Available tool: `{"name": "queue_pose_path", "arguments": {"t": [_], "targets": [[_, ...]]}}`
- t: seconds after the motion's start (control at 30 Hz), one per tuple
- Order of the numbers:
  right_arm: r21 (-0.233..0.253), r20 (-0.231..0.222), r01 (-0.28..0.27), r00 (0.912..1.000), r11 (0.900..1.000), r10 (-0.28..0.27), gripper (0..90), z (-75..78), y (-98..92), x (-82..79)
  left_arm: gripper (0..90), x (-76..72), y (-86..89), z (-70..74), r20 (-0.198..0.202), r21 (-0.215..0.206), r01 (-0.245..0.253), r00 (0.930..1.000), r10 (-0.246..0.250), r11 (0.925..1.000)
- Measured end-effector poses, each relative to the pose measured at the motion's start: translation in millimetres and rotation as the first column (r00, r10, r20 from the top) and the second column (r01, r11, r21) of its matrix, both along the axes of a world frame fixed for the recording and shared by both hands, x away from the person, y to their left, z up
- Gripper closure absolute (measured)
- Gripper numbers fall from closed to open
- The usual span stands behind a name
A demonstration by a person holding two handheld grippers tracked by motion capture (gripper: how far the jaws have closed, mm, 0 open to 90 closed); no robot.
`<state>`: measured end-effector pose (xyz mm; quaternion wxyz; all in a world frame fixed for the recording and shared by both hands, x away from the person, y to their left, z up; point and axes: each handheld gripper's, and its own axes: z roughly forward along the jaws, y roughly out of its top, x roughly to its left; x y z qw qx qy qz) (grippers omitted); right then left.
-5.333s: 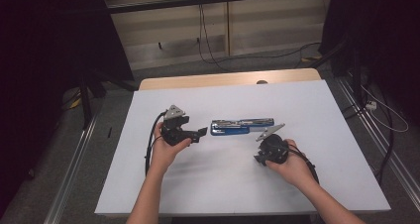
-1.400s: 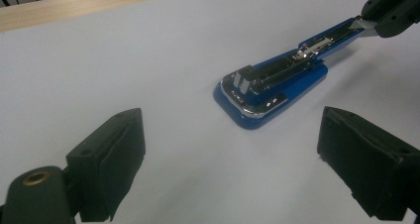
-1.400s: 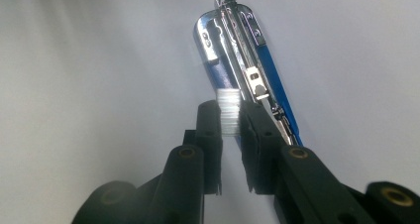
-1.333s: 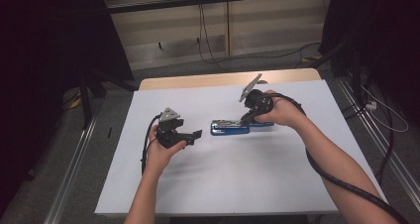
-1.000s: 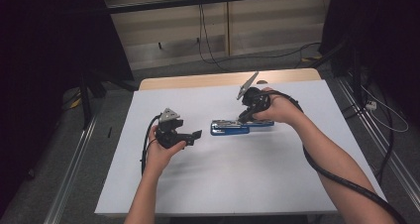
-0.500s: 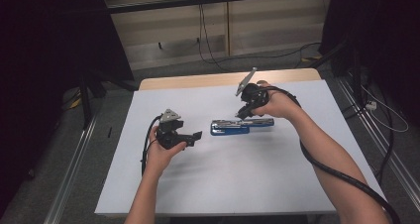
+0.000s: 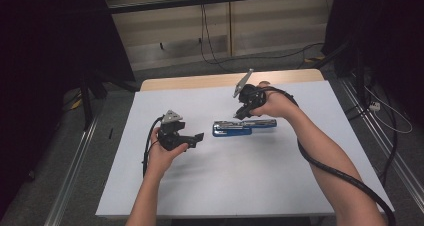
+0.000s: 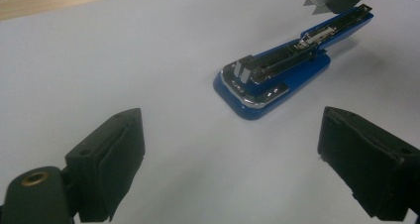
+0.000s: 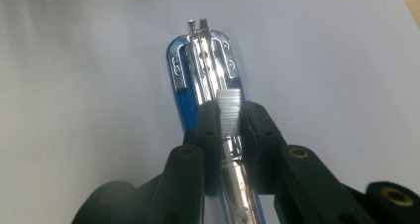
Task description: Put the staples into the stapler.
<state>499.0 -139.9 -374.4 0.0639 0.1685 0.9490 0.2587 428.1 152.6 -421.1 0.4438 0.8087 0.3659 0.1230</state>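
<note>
So compared with about five seconds back, the right gripper [image 7: 241, 111] has come up from the near-right part of the tabletop [image 7: 235, 186] to hover over the far end of the stapler, and over the last second it's crept a bit further toward the far edge. The left gripper [image 7: 192, 138] has barely budged, and the stapler hasn't shifted at all.

Going left to right: the left gripper sits in the person's left hand [image 7: 162, 153] over the left-middle of the tabletop, jaws spread wide with nothing between them, pointing toward the stapler's near end but clear of it.

The blue stapler [image 7: 243, 127] lies flat near the middle of the tabletop, a little toward the far edge. Its long axis runs roughly left-right, parallel to the far edge. It's opened up: in the left gripper view the chrome staple channel [image 8: 277, 65] is exposed on top of the blue base, with the wide rounded end facing the left gripper and the narrow end pointing away toward the right one. I can't tell whether any staples sit in the channel.

Right gripper: jaws pinching a small strip of staples [image 9: 229, 112], held right above the channel and lined up with it in the right gripper view. Whether the strip actually touches the channel I can't say. The right hand [image 7: 272, 103] comes in from the right side.
</note>
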Motion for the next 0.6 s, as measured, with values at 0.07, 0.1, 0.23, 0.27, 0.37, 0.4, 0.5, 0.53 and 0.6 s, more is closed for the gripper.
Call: {"name": "queue_pose_path", "arguments": {"t": [0.07, 0.1, 0.23, 0.27, 0.37, 0.4, 0.5, 0.53, 0.6], "targets": [[-0.003, -0.006, -0.005, 1.0000, 1.000, 0.005, 79.2, -0.2, 2.5, 0.0, 11.1, 0.1, 0.3, 0.2, 0.005, 0.000, -0.001, 1.0000, 0.001, 1.0000], [0.002, -0.002, -0.009, 1.0000, 1.000, 0.009, 79.2, -1.0, 4.6, 0.6, 11.1, 0.0, 0.3, 0.3, 0.005, -0.003, -0.003, 1.0000, 0.003, 1.0000], [0.006, -0.005, -0.014, 0.9999, 1.000, 0.014, 79.2, -2.7, 7.9, 1.3, 11.1, -0.3, 0.5, 0.3, 0.002, -0.005, -0.005, 1.0000, 0.005, 1.0000], [0.004, -0.007, -0.015, 0.9999, 1.000, 0.015, 79.2, -3.3, 9.2, 1.2, 11.1, -0.4, 0.6, 0.3, 0.002, -0.005, -0.006, 1.0000, 0.006, 1.0000], [0.001, -0.008, -0.024, 0.9997, 1.000, 0.024, 79.2, -4.6, 13.5, 2.0, 11.1, -0.5, 1.1, 0.5, 0.002, -0.004, -0.005, 1.0000, 0.005, 1.0000], [0.001, -0.008, -0.024, 0.9997, 1.000, 0.024, 79.2, -4.6, 13.5, 2.0, 11.1, -0.6, 1.0, 0.4, 0.001, -0.004, -0.005, 1.0000, 0.005, 1.0000], [0.001, -0.009, -0.033, 0.9994, 0.999, 0.033, 79.2, -5.2, 16.8, 3.0, 11.1, -0.7, 1.3, 0.3, 0.002, 0.001, -0.006, 1.0000, 0.006, 1.0000], [-0.001, -0.005, -0.043, 0.9991, 0.999, 0.043, 79.2, -5.1, 17.6, 4.0, 11.1, -0.7, 1.4, 0.3, 0.002, 0.000, -0.006, 1.0000, 0.006, 1.0000], [0.002, -0.004, -0.047, 0.9989, 0.999, 0.047, 79.2, -5.3, 19.8, 4.9, 11.1, -0.6, 1.9, 0.3, 0.002, -0.005, -0.006, 1.0000, 0.006, 1.0000]]}}
